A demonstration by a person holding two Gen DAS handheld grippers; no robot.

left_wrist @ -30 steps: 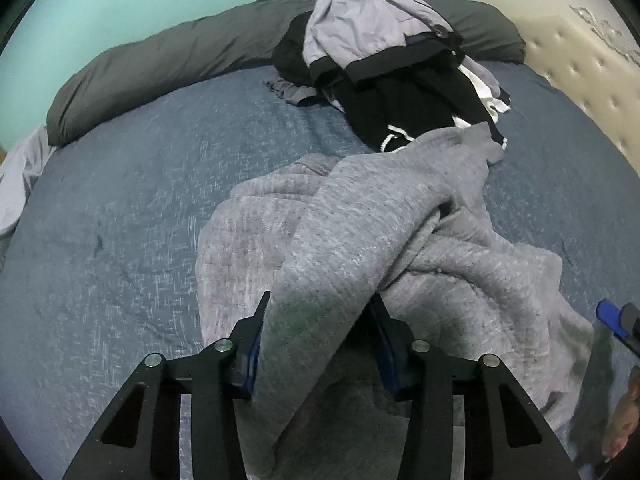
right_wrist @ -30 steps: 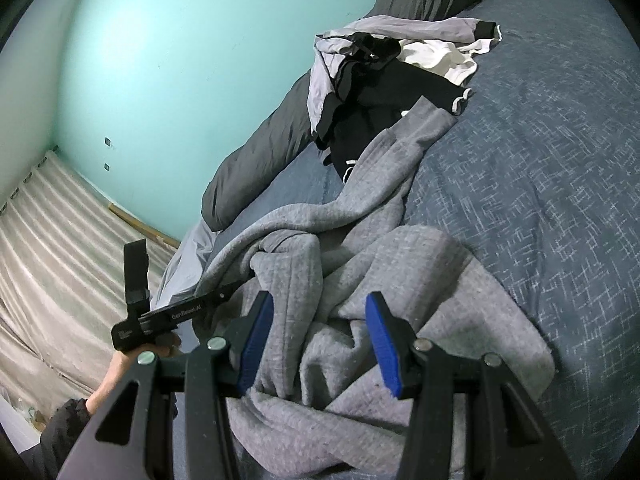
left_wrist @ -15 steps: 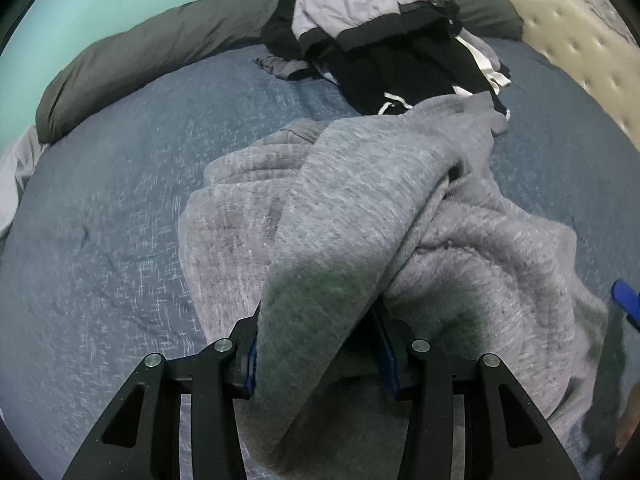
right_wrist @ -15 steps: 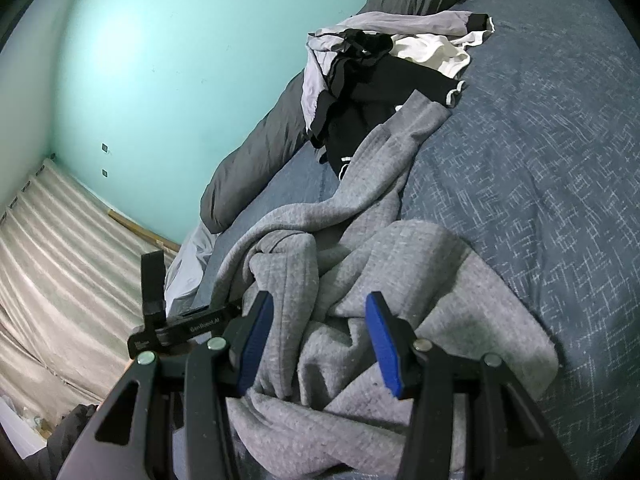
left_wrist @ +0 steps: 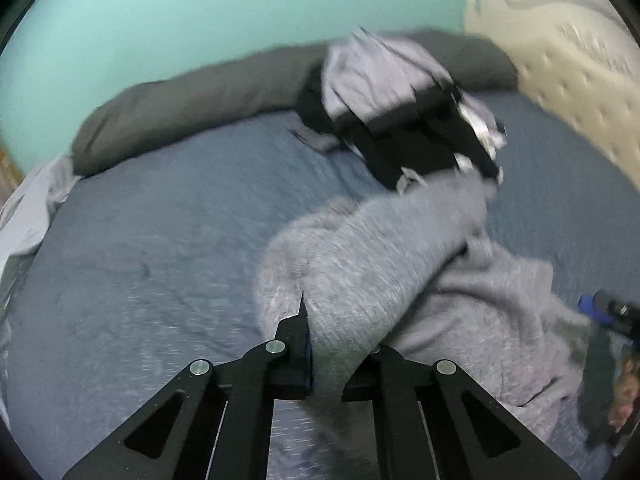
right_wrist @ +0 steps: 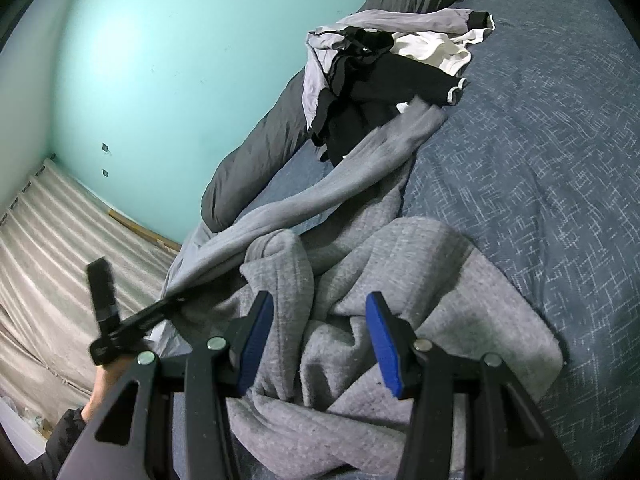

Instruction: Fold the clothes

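A grey sweatshirt [left_wrist: 420,280] lies crumpled on the blue bed [left_wrist: 160,240]. My left gripper [left_wrist: 340,344] is shut on a fold of it and holds one sleeve stretched out above the bed; from the right wrist view the left gripper [right_wrist: 160,308] pulls the sleeve [right_wrist: 320,192] taut to the left. My right gripper [right_wrist: 320,320] is open, its blue pads [right_wrist: 380,340] either side of the sweatshirt's body [right_wrist: 400,272] without clamping it. The right gripper's blue tip [left_wrist: 592,306] shows at the right edge of the left wrist view.
A pile of black, lilac and white clothes [right_wrist: 380,68] lies at the far end of the bed, touching the sleeve's cuff. A dark grey bolster [left_wrist: 192,112] runs along the teal wall. A padded cream headboard [left_wrist: 580,92] stands at the right.
My left gripper has pulled back and up to the left with the sleeve, stretching it taut. The left view is blurred by motion. My right gripper has stayed open over the sweatshirt.
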